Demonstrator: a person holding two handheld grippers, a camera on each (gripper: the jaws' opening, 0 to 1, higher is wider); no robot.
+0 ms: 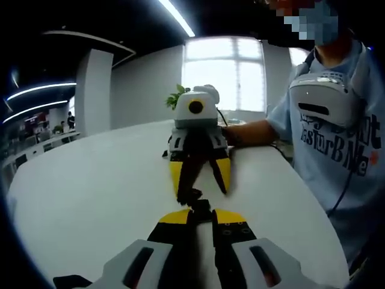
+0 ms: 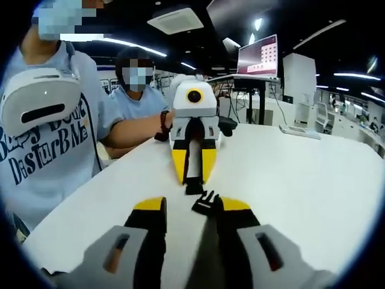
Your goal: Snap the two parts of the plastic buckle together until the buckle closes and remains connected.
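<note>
Two black buckle parts are held tip to tip over the white table [image 1: 90,192], close together but apart. My left gripper [image 1: 203,215] is shut on one part [image 1: 201,208]; facing it, my right gripper [image 1: 201,186] carries the other part [image 1: 189,195] at its jaw tips. In the right gripper view, my right gripper [image 2: 192,206] holds the pronged part [image 2: 207,201] beside its right-hand jaw, with a dark strip running back between the jaws. Just beyond, my left gripper [image 2: 193,174] grips the socket part [image 2: 194,186].
A person in a light-blue T-shirt [image 1: 337,138] with a white headset [image 2: 36,102] on the chest stands at the table's edge. A second person [image 2: 138,90] sits behind. A monitor [image 2: 258,57] and a flat grey object [image 2: 299,130] are far right, and a plant [image 1: 175,96] stands behind the grippers.
</note>
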